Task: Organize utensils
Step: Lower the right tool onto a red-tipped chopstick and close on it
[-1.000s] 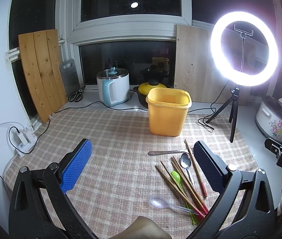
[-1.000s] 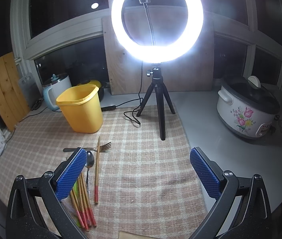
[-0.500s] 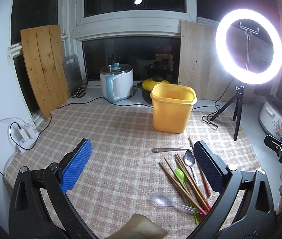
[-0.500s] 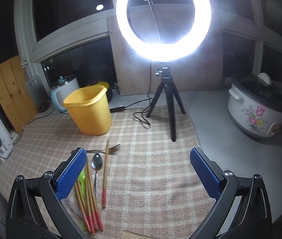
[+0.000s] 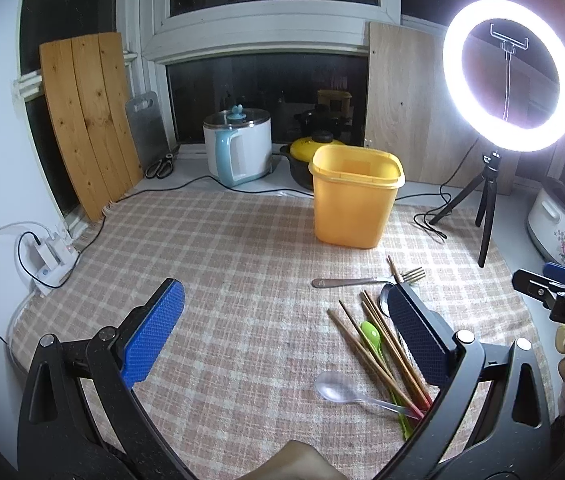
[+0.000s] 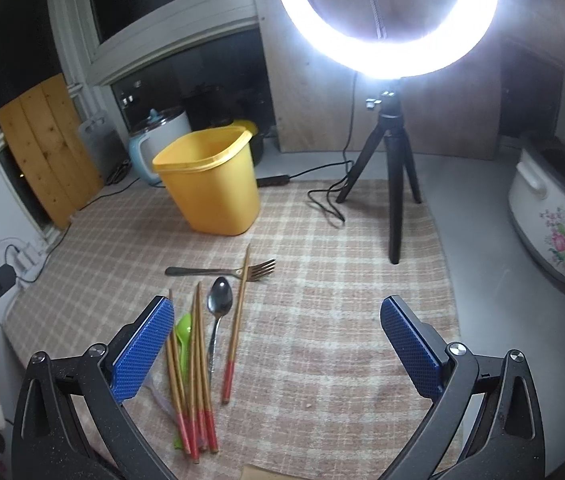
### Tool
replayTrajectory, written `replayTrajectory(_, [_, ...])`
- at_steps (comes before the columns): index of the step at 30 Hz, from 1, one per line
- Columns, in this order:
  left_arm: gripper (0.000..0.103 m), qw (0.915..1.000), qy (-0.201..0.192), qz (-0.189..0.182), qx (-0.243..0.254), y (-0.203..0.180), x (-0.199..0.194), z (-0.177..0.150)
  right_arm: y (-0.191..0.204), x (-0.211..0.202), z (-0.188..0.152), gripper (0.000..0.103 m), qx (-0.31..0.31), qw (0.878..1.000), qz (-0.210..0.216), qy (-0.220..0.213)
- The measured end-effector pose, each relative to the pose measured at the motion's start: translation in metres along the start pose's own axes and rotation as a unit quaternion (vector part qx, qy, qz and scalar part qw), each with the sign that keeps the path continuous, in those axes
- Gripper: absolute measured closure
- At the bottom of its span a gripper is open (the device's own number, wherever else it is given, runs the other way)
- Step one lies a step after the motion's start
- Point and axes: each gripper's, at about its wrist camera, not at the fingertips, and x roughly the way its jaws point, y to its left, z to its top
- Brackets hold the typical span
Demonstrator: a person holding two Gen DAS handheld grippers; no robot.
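Utensils lie on the checked cloth: wooden chopsticks with red ends (image 5: pixel 378 354) (image 6: pixel 196 364), a green spoon (image 5: pixel 372 334) (image 6: pixel 183 330), a metal spoon (image 6: pixel 218 312), a metal fork (image 5: pixel 362 280) (image 6: pixel 222 271) and a clear plastic spoon (image 5: pixel 342 392). A yellow tub (image 5: pixel 354 196) (image 6: pixel 210 180) stands open behind them. My left gripper (image 5: pixel 282 344) is open and empty above the cloth, left of the utensils. My right gripper (image 6: pixel 278 354) is open and empty, its left finger over the chopsticks' left edge.
A lit ring light on a black tripod (image 5: pixel 490 208) (image 6: pixel 396 184) stands right of the tub, its cable trailing on the cloth. A white kettle (image 5: pixel 238 148), a yellow-lidded pot (image 5: pixel 310 152), a flowered cooker (image 6: pixel 554 216), wooden boards (image 5: pixel 86 120) and a power strip (image 5: pixel 50 256) line the edges.
Both grippers have moved forward and lower toward the utensils; the tub, the ring light and the utensils loom larger. Both stay open. Nothing on the cloth has moved.
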Motion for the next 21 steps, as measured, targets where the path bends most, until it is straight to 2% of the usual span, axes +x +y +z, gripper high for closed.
replayTrajectory(4, [0.001, 0.9987, 0.028, -0.027, -0.033, 0.009, 0.014, -0.006, 0.001, 0.016, 0.0, 0.004, -0.006, 0.999, 0.023, 0.029])
replayTrajectory(7, [0.013, 0.9948, 0.065, -0.057, -0.054, 0.015, 0.031, -0.012, 0.001, 0.031, -0.001, 0.009, -0.006, 0.998, 0.036, 0.052])
replayTrajectory(9, [0.026, 0.988, 0.102, -0.088, -0.075, 0.02, 0.047, -0.017, 0.001, 0.042, -0.001, 0.018, -0.002, 0.996, 0.05, 0.074])
replayTrajectory(13, [0.04, 0.9694, 0.164, -0.134, -0.124, 0.026, 0.072, -0.033, 0.003, 0.062, -0.001, 0.021, 0.001, 0.992, 0.068, 0.104])
replayTrajectory(14, [0.043, 0.9643, 0.179, -0.143, -0.133, 0.027, 0.077, -0.037, 0.003, 0.065, -0.001, 0.024, 0.0, 0.991, 0.072, 0.111])
replayTrajectory(15, [0.045, 0.9609, 0.189, -0.148, -0.139, 0.026, 0.079, -0.04, 0.004, 0.071, -0.002, 0.028, 0.0, 0.989, 0.079, 0.122])
replayTrajectory(19, [0.055, 0.9511, 0.223, -0.159, -0.144, 0.022, 0.092, -0.054, 0.004, 0.092, -0.004, 0.029, 0.004, 0.983, 0.097, 0.156])
replayTrajectory(21, [0.058, 0.9435, 0.24, -0.166, -0.158, 0.021, 0.098, -0.061, 0.004, 0.103, -0.005, 0.037, 0.004, 0.979, 0.104, 0.173])
